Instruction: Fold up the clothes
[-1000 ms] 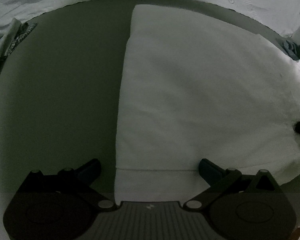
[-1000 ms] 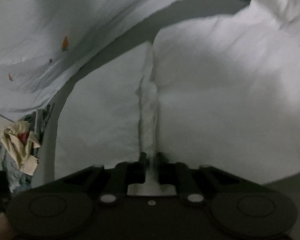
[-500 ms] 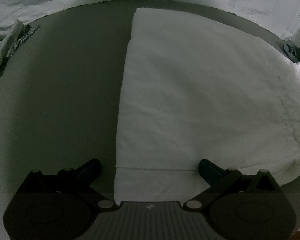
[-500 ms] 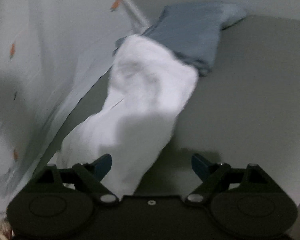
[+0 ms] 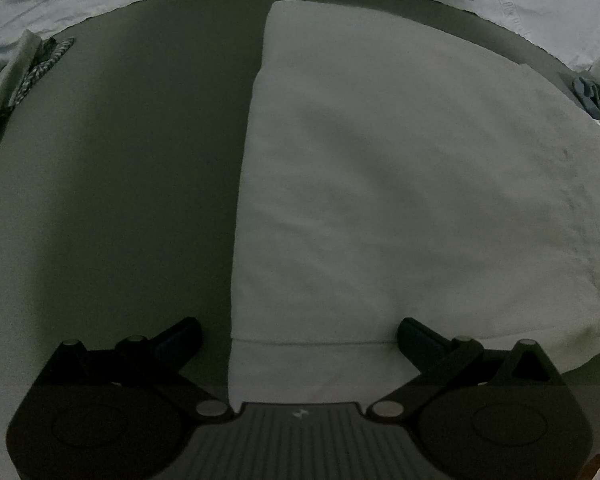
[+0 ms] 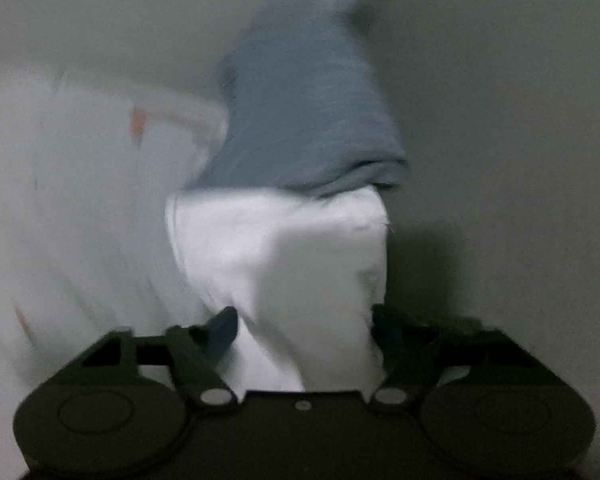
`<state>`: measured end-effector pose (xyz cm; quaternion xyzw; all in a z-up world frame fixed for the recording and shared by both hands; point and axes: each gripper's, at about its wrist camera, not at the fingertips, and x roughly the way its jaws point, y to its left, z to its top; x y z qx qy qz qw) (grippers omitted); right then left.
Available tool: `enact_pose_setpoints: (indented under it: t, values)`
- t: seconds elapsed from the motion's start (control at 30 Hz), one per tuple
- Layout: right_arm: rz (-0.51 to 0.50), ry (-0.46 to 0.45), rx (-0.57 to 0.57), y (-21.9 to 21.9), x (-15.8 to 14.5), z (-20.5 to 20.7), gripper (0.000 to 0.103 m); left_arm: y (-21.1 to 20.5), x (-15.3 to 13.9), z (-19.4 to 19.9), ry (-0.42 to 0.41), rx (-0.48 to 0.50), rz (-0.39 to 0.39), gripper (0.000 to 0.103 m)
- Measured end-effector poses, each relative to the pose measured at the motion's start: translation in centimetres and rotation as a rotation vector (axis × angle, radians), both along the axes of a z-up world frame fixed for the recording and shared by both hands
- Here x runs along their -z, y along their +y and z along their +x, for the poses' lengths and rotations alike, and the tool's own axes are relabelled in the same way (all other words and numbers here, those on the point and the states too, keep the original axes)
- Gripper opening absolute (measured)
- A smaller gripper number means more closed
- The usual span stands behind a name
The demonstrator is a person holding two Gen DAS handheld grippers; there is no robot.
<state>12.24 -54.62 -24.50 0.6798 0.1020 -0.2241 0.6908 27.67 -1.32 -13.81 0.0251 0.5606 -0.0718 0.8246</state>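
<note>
Towel (image 5: 400, 184) lies flat between both wide-open, empty hand-held grippers: left (image 5: 300, 332), right (image 6: 306, 320).

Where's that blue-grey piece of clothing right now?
In the right wrist view the blue-grey garment lies up the middle of the picture on the grey surface, its near edge overlapping the end of the white cloth ahead of the open right gripper.

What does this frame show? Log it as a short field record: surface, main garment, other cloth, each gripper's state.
surface: dark grey table
main garment: white cloth, folded flat, straight left edge
other cloth: blue-grey garment lying over the white cloth's far end in the right wrist view
left gripper: open, low over the cloth's near hem, fingers apart
right gripper: open, white cloth between the fingers, not clamped
image quality: right view motion-blurred
</note>
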Motion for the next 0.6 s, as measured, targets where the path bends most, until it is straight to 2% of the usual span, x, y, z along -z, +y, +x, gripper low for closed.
enact_pose_setpoints:
  t: [0.03, 0.07, 0.17, 0.23, 0.37, 0.6]
  values:
    - [0.095, -0.055, 0.058, -0.1, 0.9, -0.5, 0.051, 0.1, 0.0, -0.2, -0.004, -0.001, 0.000, 0.103]
    - [0.148, -0.087, 0.083, -0.1, 1.4, -0.8, 0.044, 0.2, -0.1, -0.6, -0.008, -0.002, -0.001, 0.103]
    - [0.262, -0.189, 0.132, 0.5, 2.8, -1.6, 0.031, 0.6, -0.2, -1.2, -0.019, -0.003, -0.003, 0.103]
    - [0.317, -0.269, 0.152, 1.2, 3.1, -1.8, 0.026, 0.7, -0.3, -1.6, -0.025, -0.004, -0.004, 0.103]
    - [0.362, -0.407, 0.129, 2.7, 2.3, -1.5, 0.024, 1.1, -0.5, -2.4, -0.039, -0.005, -0.005, 0.103]
    - [0.408, -0.557, 0.059, 6.5, 0.1, -0.5, 0.024, 1.8, -0.8, -3.9, -0.058, -0.004, -0.008, 0.103]
